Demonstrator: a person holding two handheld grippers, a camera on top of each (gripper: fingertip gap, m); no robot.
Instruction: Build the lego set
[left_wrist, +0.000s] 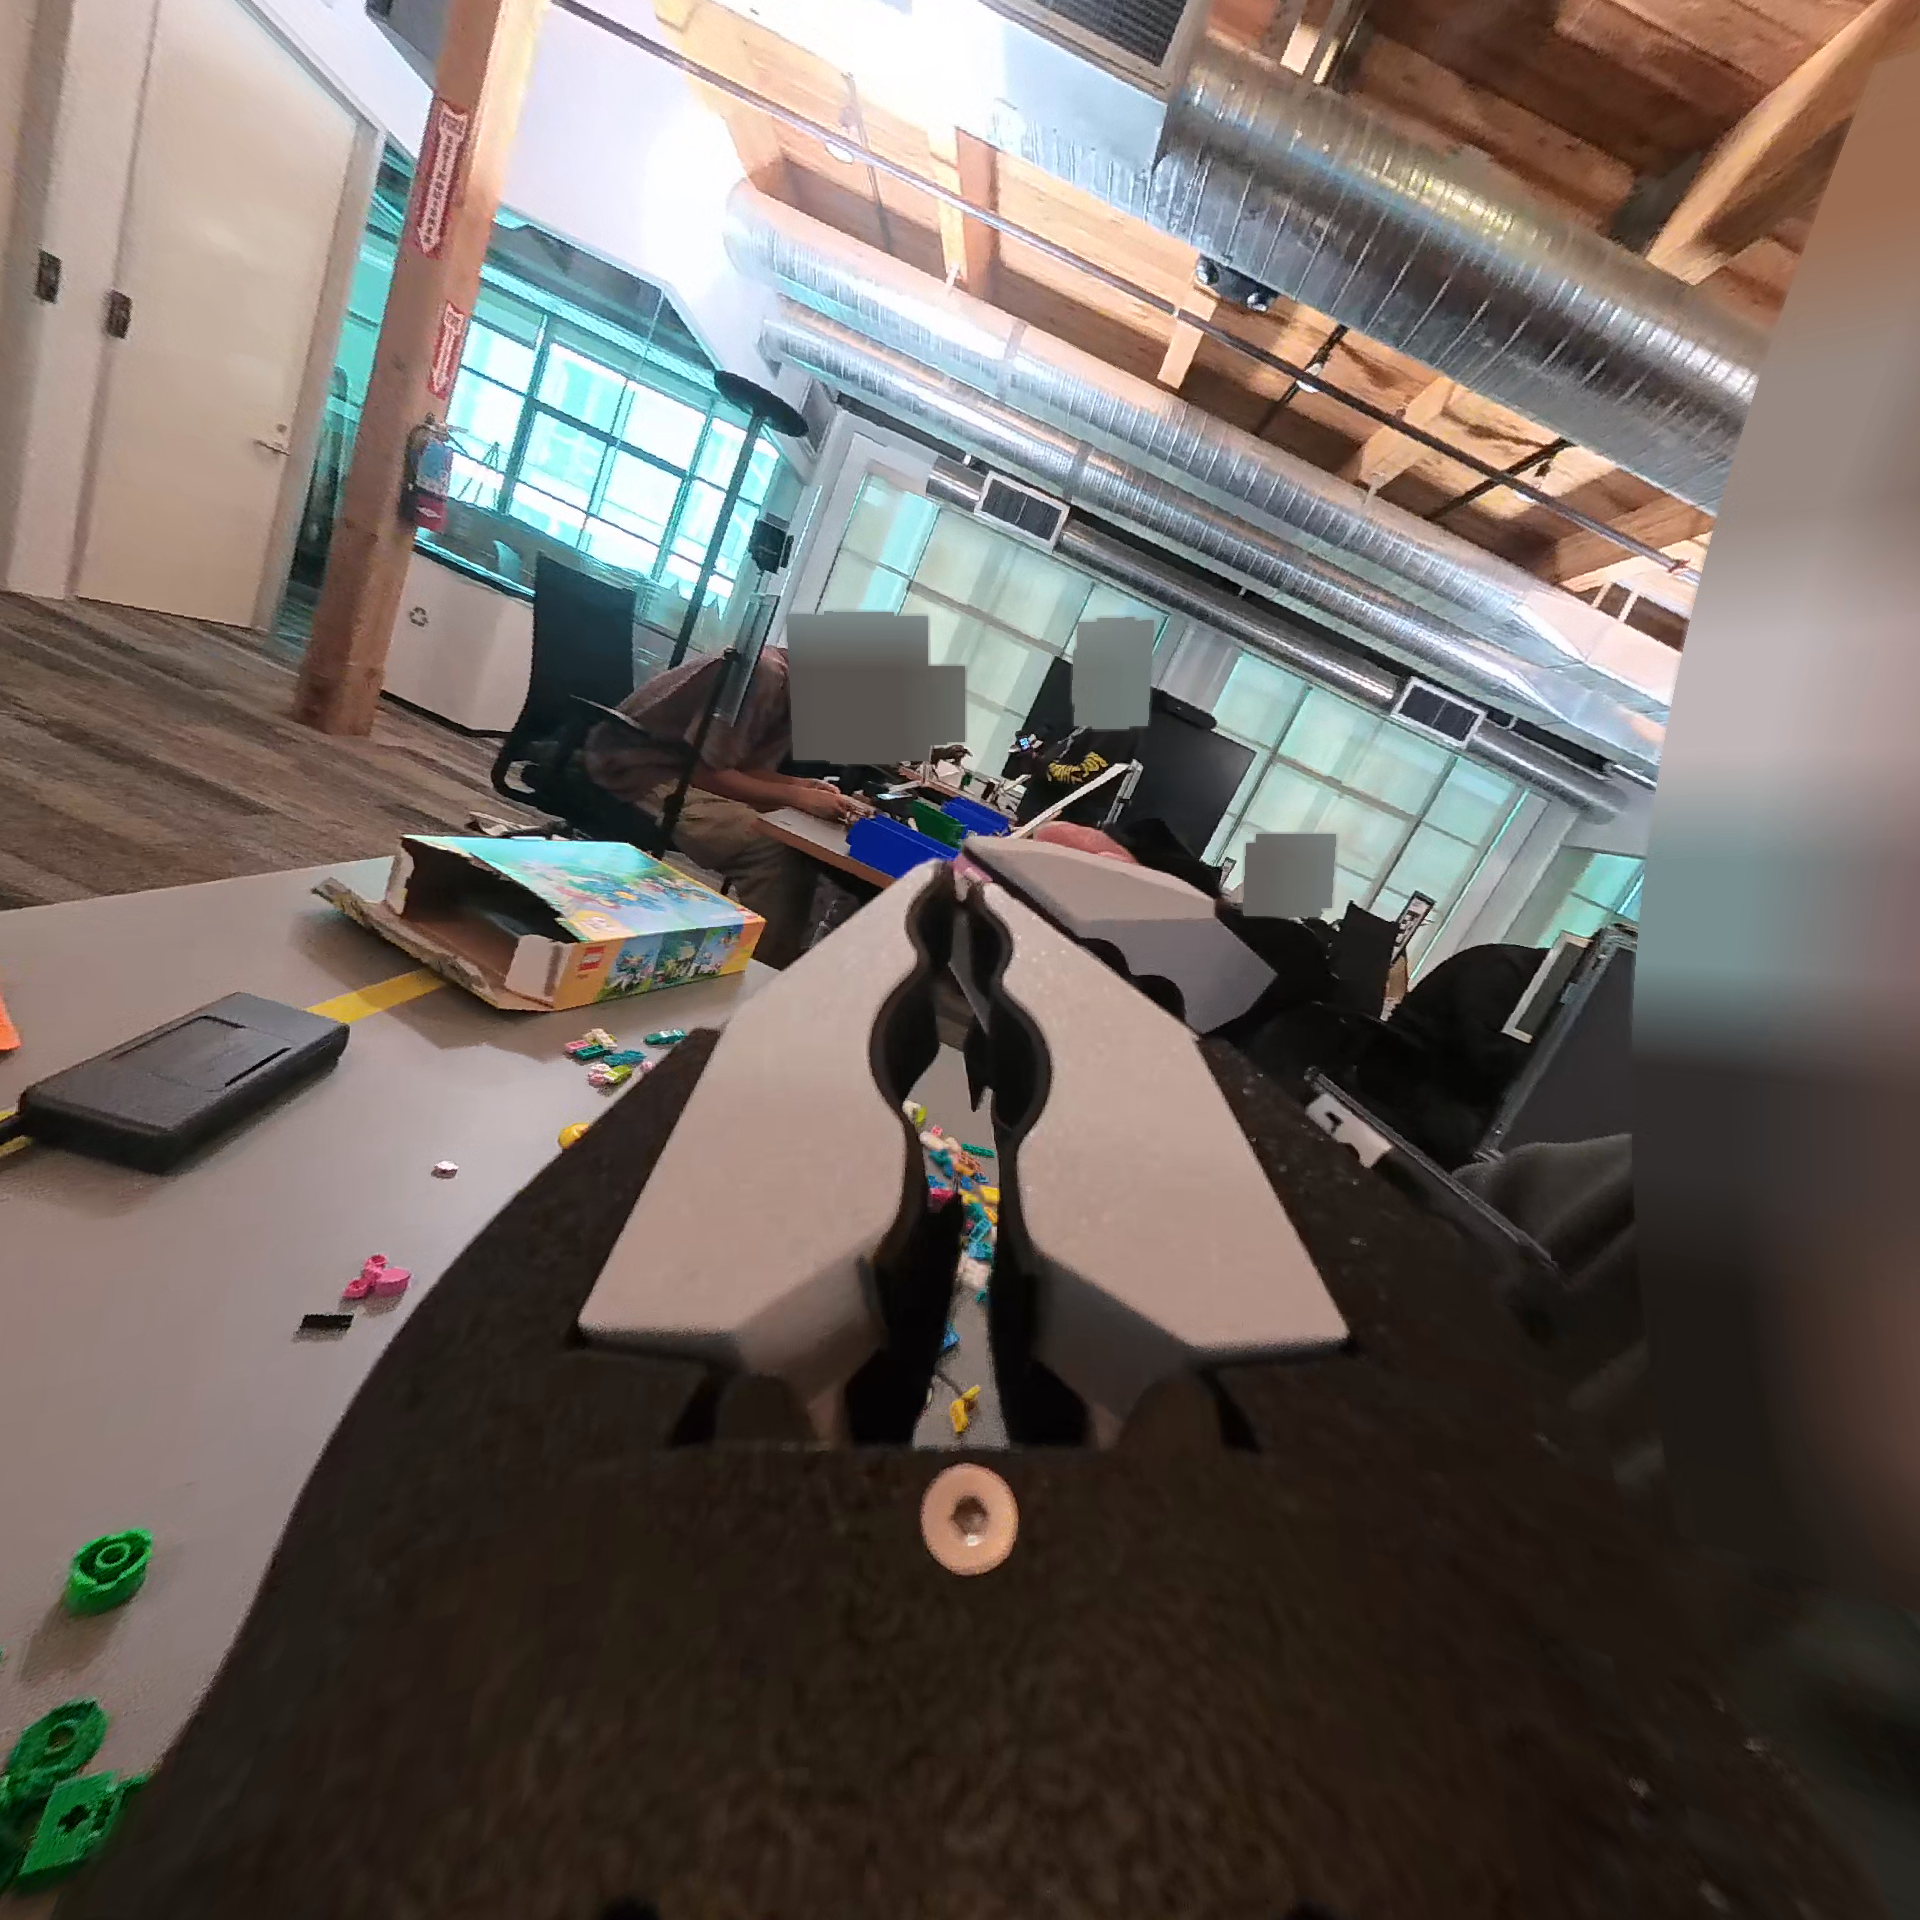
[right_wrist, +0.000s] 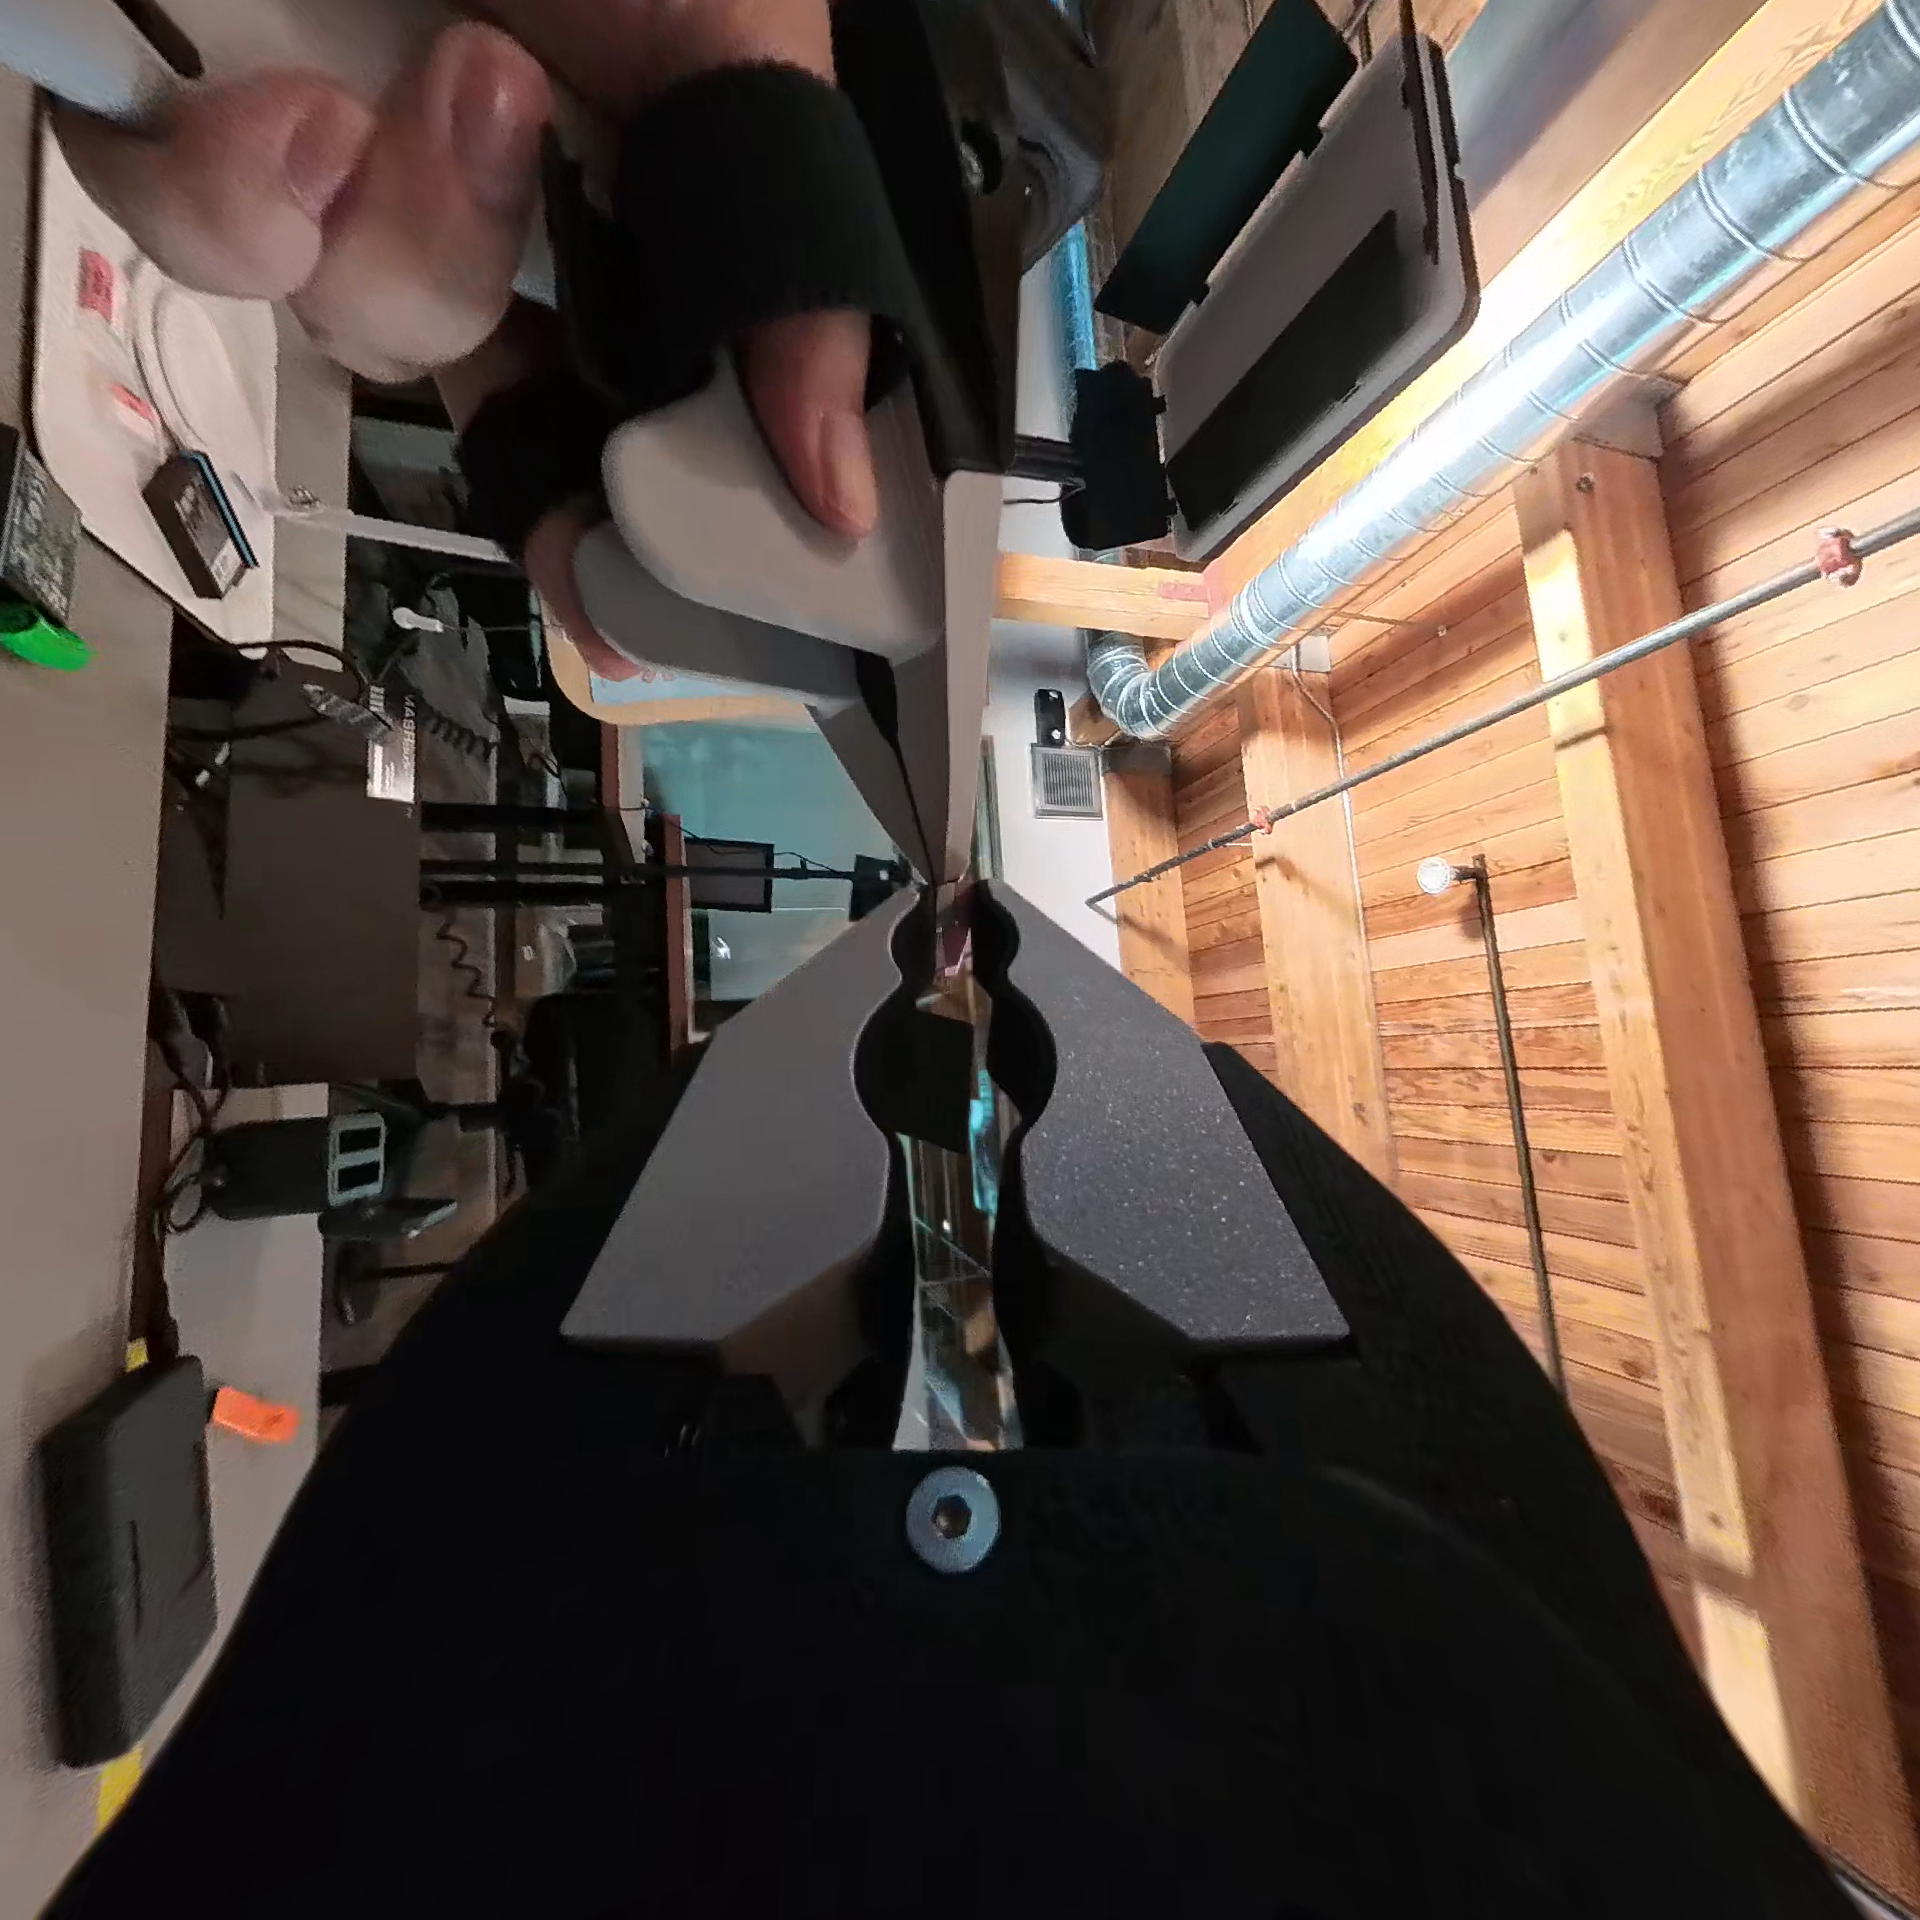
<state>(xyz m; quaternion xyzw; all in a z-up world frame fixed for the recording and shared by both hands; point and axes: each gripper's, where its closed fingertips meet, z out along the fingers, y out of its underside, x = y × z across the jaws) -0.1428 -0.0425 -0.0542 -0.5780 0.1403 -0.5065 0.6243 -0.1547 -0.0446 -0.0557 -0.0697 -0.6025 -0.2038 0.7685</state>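
Both grippers are raised off the table (left_wrist: 208, 1299), tips meeting in the air. The left gripper (left_wrist: 961, 888) is pinched on a tiny piece (left_wrist: 968, 885) (pale, pinkish), and the right gripper (right_wrist: 951, 899) is closed on what looks like a small pink piece (right_wrist: 954, 930). Loose bricks (left_wrist: 961, 1174) lie scattered mid-table, 1 box (left_wrist: 582, 920) near the far edge. Such bits are light, rigid, slick; grip flat sides squarely.

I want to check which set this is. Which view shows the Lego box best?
The left wrist view: the Lego box lies torn open on the grey table, its colourful front unobstructed, beyond the loose bricks. The right wrist view, rolled sideways toward the ceiling, shows none of it.
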